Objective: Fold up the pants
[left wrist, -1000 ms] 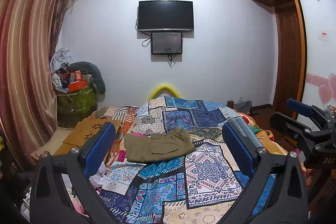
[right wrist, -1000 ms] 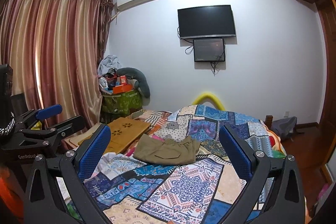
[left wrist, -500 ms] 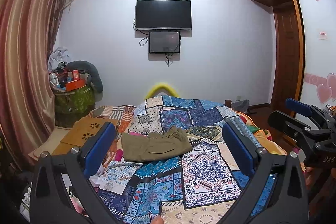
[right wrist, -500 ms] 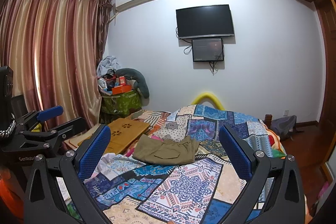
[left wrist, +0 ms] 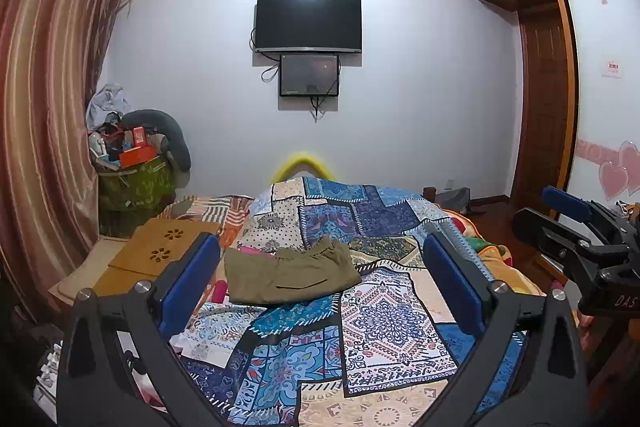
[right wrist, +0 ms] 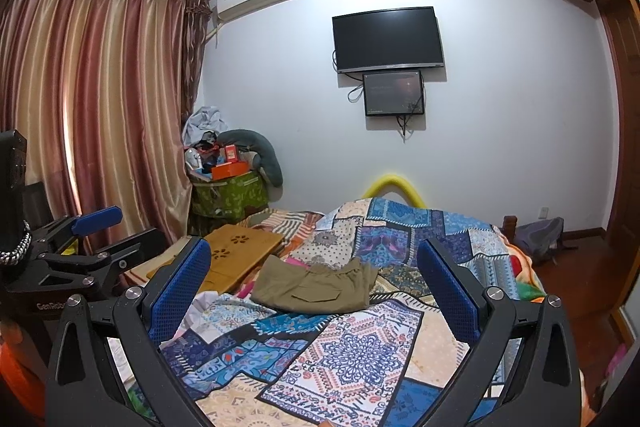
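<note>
Olive pants [left wrist: 290, 277] lie folded on patchwork bedspread [left wrist: 380, 315], unchanged; left gripper [left wrist: 320, 287] and right gripper [right wrist: 314, 293] stay raised, jaws released.

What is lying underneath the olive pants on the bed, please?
The olive pants rest on the patchwork quilt. Pink fabric peeks out from under their far-left edge; how far it extends beneath is hidden. Both tools are open and hold nothing.
</note>
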The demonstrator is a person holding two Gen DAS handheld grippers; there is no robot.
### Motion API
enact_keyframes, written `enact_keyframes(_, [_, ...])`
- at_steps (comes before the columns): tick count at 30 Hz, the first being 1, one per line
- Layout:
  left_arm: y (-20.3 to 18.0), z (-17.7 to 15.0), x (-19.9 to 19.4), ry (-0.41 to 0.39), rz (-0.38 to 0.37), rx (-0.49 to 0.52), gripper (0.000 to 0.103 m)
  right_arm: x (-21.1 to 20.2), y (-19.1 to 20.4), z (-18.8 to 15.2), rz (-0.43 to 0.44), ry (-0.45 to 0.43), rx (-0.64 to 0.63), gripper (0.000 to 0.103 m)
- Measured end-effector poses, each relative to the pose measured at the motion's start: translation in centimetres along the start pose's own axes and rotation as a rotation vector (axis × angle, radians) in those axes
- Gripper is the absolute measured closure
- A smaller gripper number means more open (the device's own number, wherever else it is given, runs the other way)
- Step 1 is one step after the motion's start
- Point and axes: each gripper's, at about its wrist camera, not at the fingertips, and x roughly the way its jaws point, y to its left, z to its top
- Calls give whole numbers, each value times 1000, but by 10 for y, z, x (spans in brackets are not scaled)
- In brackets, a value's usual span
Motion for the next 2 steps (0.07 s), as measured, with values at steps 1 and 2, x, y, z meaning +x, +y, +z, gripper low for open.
enact_keyframes(1, [1,0,1,3,-1,-2,0,0,0,0,-1,1,1,1])
enact_keyframes(2, [1,0,2,6,-2,-3,0,1,-1,0,-1,2,3,1])
